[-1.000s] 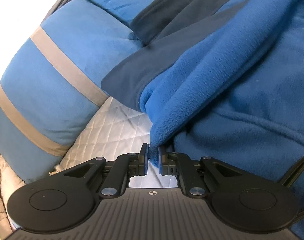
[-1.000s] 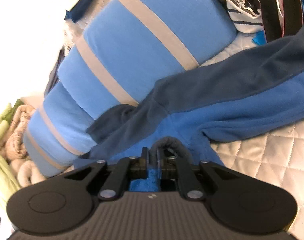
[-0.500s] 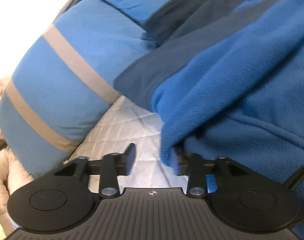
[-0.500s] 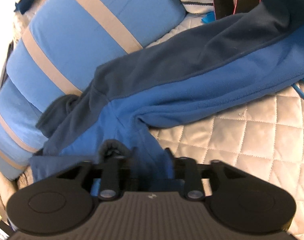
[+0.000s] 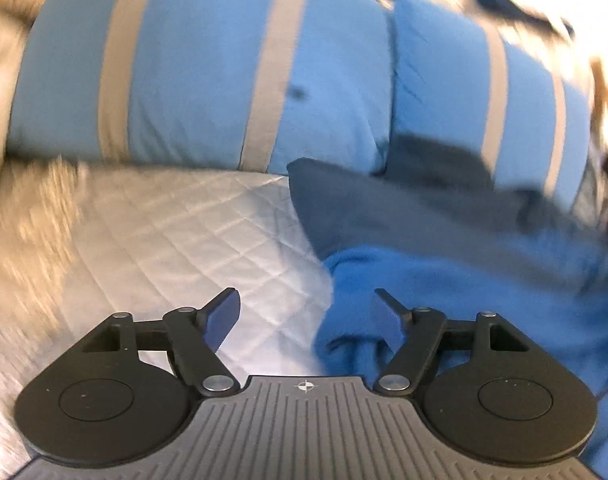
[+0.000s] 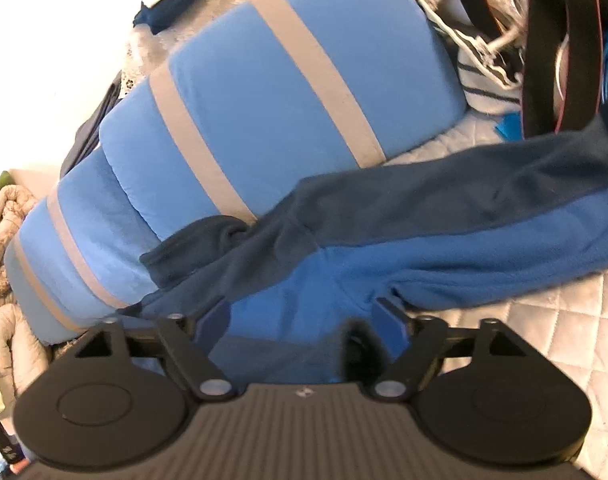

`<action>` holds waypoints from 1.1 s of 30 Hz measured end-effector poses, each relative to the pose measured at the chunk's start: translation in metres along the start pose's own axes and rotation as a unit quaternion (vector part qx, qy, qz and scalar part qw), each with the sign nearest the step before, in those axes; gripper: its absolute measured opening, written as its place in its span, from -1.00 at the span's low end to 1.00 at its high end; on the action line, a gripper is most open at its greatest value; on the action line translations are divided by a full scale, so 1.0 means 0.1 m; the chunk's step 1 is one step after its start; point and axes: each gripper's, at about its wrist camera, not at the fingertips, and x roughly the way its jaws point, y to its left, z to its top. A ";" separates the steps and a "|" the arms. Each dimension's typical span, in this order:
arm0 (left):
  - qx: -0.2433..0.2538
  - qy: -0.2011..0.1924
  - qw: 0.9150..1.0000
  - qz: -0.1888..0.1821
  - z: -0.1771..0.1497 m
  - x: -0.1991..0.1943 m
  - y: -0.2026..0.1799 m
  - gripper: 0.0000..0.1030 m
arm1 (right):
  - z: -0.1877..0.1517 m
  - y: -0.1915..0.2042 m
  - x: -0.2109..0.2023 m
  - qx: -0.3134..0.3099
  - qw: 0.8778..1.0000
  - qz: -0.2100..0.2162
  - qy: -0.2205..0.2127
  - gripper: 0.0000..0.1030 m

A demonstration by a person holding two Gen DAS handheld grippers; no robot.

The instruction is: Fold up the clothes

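Left wrist view is showing the left gripper (image 5: 306, 312) with jaws standing apart; they have just been opening, and the fleece (image 5: 484, 280) is lying at its four o'clock, its edge brushing past the right pad without being pinched. The right gripper (image 6: 300, 320) is likewise spread wide, its jaws having just been opening too, hanging over the fleece (image 6: 444, 236) with cloth below the pads but nothing clamped. Both hands seem to be letting go after laying down one fold, so the step in hand is probably the release between folds.

The sleeve (image 6: 484, 200) is stretching out toward two o'clock in the right view, unfolded, so the next move likely calls for pinching it near the cuff and carrying it across the body, taking one layer only.

The fleece is lying on a pale quilted cover (image 5: 164, 232). At twelve o'clock a blue pillow (image 5: 208, 72) with grey stripes is pressing against the dark collar. Beyond it, clutter is showing: a striped cloth (image 6: 480, 68), a dark strap (image 6: 544, 52), a beige blanket (image 6: 0, 232).
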 end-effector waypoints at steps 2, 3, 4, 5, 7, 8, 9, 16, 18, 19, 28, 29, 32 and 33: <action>-0.039 0.004 0.999 -0.008 0.02 0.09 0.06 0.40 | 0.01 0.15 0.01 -0.010 1.000 0.003 -0.001 0.99; -0.053 0.009 0.998 -0.010 0.02 0.14 0.09 0.40 | 0.02 0.23 0.02 -0.015 1.000 0.009 -0.002 1.00; -0.065 0.015 0.998 -0.013 0.02 0.18 0.11 0.40 | 0.02 0.32 0.02 -0.022 1.000 0.013 -0.002 1.00; -0.077 0.021 0.997 -0.015 0.01 0.22 0.13 0.40 | 0.01 0.40 0.03 -0.030 0.999 0.013 -0.001 1.00; -0.109 0.032 0.993 -0.019 -0.03 0.30 0.18 0.40 | -0.02 0.57 0.08 -0.051 0.999 0.010 0.003 1.00; -0.127 0.037 0.991 -0.021 -0.06 0.35 0.21 0.40 | -0.04 0.67 0.10 -0.063 0.998 0.008 0.005 1.00; -0.145 0.041 0.988 -0.023 -0.10 0.38 0.24 0.40 | -0.07 0.76 0.12 -0.076 0.997 0.006 0.007 1.00; -0.250 0.042 0.964 -0.076 -0.30 0.51 0.47 0.40 | -0.23 1.47 0.22 -0.205 0.979 0.003 0.001 1.00; -0.275 0.033 0.956 -0.092 -0.35 0.50 0.52 0.40 | -0.24 1.66 0.26 -0.234 0.972 0.010 0.004 1.00; -0.290 0.030 0.951 -0.104 -0.37 0.51 0.55 0.40 | -0.25 1.75 0.29 -0.245 0.969 0.016 0.005 1.00; -0.323 0.047 0.931 -0.165 -0.43 0.64 0.55 0.15 | -0.33 2.47 0.66 -0.304 0.952 0.043 0.011 1.00; -0.323 0.053 0.931 -0.163 -0.44 0.66 0.54 0.01 | -0.35 2.54 0.74 -0.309 0.950 0.042 0.013 1.00; -0.308 0.050 0.938 -0.148 -0.46 0.67 0.49 -0.05 | -0.41 2.75 1.01 -0.325 0.945 0.040 0.031 0.99; -0.305 0.046 0.940 -0.148 -0.46 0.67 0.48 -0.07 | -0.43 2.82 1.10 -0.333 0.941 0.044 0.037 0.99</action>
